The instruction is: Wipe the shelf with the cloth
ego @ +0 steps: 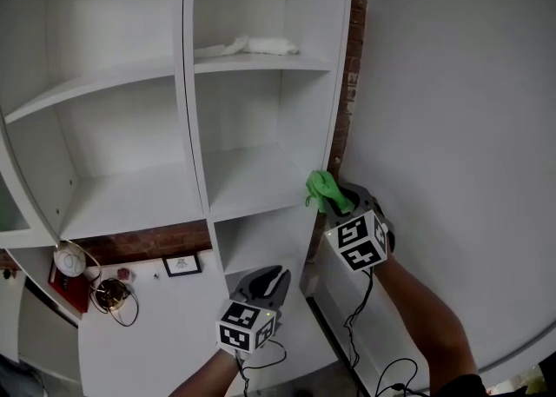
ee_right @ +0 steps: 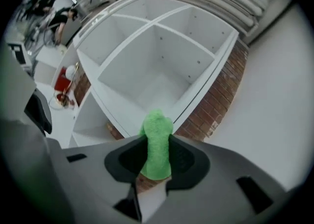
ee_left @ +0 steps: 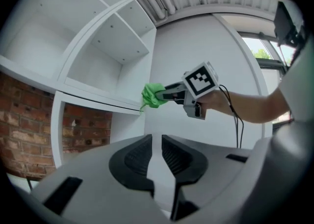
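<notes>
A white shelf unit (ego: pixel 252 182) with open compartments fills the head view. My right gripper (ego: pixel 333 198) is shut on a green cloth (ego: pixel 321 188), which it holds at the front right corner of the middle right shelf board. In the right gripper view the green cloth (ee_right: pixel 157 144) sticks up between the jaws, pointing at the shelf unit (ee_right: pixel 147 86). My left gripper (ego: pixel 271 275) hangs lower, in front of the bottom compartment, shut with nothing in it. The left gripper view looks past its own jaws (ee_left: pixel 157 152) up at the green cloth (ee_left: pixel 153 95) and the right gripper (ee_left: pixel 169 92).
A crumpled white cloth (ego: pixel 248 45) lies on the upper right shelf. A brick strip (ego: pixel 352 82) and a plain white wall (ego: pixel 452 126) border the unit on the right. Lower left, a white surface carries a red object with cables (ego: pixel 69 274) and a small frame (ego: pixel 182 265).
</notes>
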Demonstrator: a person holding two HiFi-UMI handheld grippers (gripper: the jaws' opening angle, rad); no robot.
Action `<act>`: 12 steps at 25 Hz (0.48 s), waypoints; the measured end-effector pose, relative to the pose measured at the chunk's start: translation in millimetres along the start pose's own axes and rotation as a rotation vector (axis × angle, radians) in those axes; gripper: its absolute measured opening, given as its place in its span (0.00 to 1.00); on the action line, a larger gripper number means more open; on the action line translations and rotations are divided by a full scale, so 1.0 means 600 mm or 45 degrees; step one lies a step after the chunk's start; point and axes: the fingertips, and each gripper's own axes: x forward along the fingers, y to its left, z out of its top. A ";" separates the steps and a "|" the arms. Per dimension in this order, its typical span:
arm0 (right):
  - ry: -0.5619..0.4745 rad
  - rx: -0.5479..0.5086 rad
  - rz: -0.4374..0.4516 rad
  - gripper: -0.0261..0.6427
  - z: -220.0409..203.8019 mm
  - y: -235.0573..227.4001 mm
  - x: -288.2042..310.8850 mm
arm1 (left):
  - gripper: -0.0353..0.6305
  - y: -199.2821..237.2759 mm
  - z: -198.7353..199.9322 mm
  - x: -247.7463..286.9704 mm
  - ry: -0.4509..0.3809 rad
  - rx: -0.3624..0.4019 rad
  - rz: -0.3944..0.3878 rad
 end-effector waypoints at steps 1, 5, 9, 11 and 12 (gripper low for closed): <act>-0.060 0.074 0.032 0.20 0.005 0.004 -0.007 | 0.15 0.012 0.000 -0.009 -0.011 -0.016 0.036; -0.262 0.275 0.103 0.20 0.013 0.031 -0.036 | 0.15 0.074 0.010 -0.064 -0.080 -0.047 0.243; -0.299 0.312 0.069 0.20 -0.013 0.067 -0.059 | 0.15 0.126 0.017 -0.121 -0.123 -0.073 0.405; -0.316 0.348 0.080 0.20 -0.027 0.088 -0.068 | 0.15 0.144 0.018 -0.148 -0.130 -0.076 0.469; -0.331 0.369 0.093 0.20 -0.032 0.099 -0.074 | 0.15 0.150 0.018 -0.160 -0.132 -0.076 0.497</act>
